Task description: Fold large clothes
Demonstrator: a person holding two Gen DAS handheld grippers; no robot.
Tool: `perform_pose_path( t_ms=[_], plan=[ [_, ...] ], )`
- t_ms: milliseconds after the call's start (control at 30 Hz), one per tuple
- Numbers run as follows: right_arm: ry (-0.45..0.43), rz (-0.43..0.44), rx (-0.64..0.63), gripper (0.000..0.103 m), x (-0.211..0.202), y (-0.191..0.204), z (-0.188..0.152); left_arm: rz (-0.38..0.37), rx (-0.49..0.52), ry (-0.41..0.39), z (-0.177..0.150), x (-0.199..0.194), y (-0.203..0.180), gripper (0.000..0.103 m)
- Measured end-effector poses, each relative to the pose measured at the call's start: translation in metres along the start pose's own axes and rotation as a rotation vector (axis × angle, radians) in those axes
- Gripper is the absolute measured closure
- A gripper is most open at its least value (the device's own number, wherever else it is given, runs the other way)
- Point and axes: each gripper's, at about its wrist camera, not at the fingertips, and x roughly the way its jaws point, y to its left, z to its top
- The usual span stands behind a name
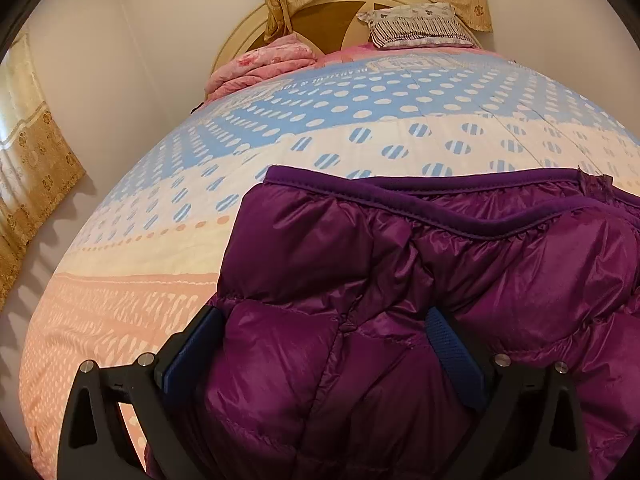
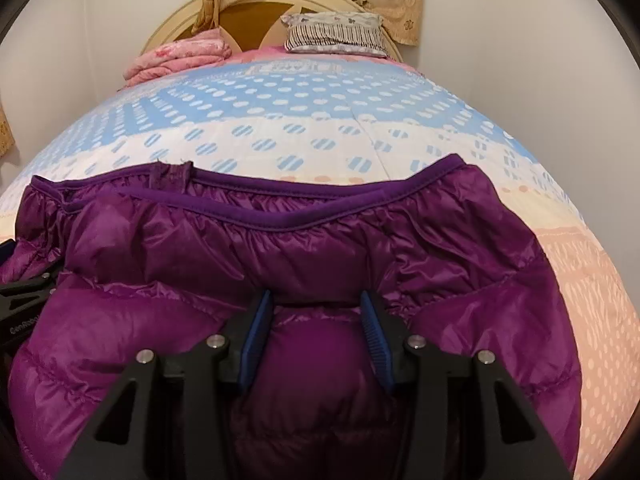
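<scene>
Left hand-held gripper (image 1: 320, 328) spread wide, right hand-held gripper (image 2: 318, 320) narrower, fabric between both

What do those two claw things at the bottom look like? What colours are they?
Both look alike. The left gripper and right gripper each have black plastic bodies with triangular cut-outs and small round silver bolts. Their fingers carry blue ribbed pads on the inner faces. White lettering shows on the side of the left gripper in the right wrist view, too partly hidden to read. No cables or sleeves show.

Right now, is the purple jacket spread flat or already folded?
Partly folded: the purple jacket shows two trimmed edges lying one over the other. The left gripper and right gripper each have puffy fabric between their fingers.
</scene>
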Motion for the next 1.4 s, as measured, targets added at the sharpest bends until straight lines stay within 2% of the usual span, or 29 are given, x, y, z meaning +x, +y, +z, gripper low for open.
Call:
perform_pose_path(
  t_ms=[467,1400],
  plan=[
    [0.03,-0.036,-0.025,0.052,0.009,0.006,0.001,-0.023,-0.005,0.039,0.001,0.007,0.001,0.001],
    [0.032,-0.086,-0.057,0.051,0.012,0.015,0.0,-0.039,-0.015,0.047,0.001,0.009,0.001,0.001]
  ],
)
